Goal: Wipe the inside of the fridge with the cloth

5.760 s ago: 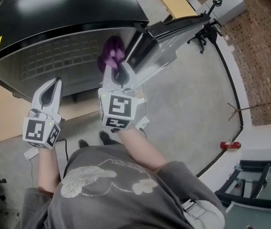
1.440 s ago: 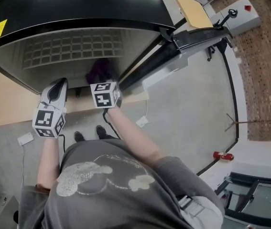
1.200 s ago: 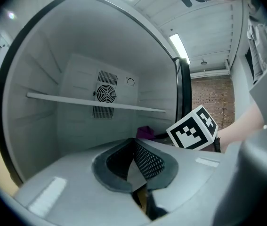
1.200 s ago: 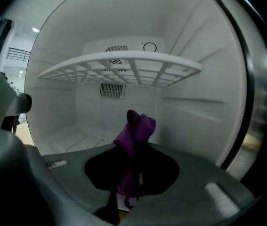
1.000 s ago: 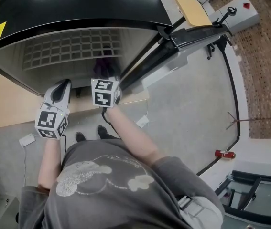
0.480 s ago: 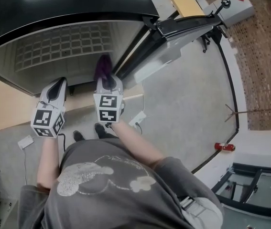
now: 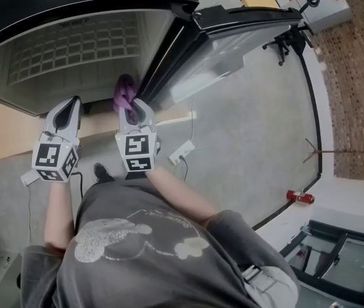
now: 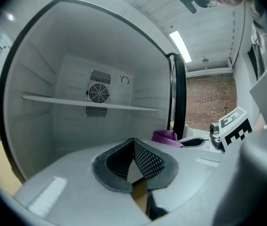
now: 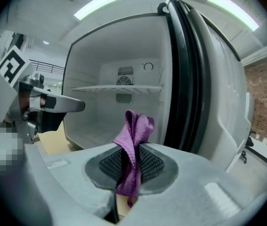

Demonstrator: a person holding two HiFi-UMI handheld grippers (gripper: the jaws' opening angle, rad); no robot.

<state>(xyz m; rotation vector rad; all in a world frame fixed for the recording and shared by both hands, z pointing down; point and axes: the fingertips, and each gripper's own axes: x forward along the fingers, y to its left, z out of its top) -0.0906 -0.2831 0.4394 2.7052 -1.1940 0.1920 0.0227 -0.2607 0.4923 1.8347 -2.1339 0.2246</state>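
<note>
I hold both grippers out in front of me, forearms stretched forward and side by side, both pointing at the open fridge (image 7: 72, 50). The left gripper (image 7: 73, 101) is on the left. Its 2 jaws are pressed together with nothing between them, and its own view shows the ribbed pads meeting at a point. The right gripper (image 7: 132, 106) is just beside it on the right, clenched on the purple cloth (image 7: 124, 90). The cloth stands up in a folded bunch past the jaw tips, and a short end hangs below the pads.

The cloth sits in front of the right side of the fridge opening, near the black seal of the door (image 7: 233, 34), which is swung open to the right. I cannot tell whether the cloth touches any fridge surface. Far inside the white cavity, 1 shelf (image 8: 91, 104) runs across the back wall, with a round fan grille (image 8: 98, 92) just above it.
</note>
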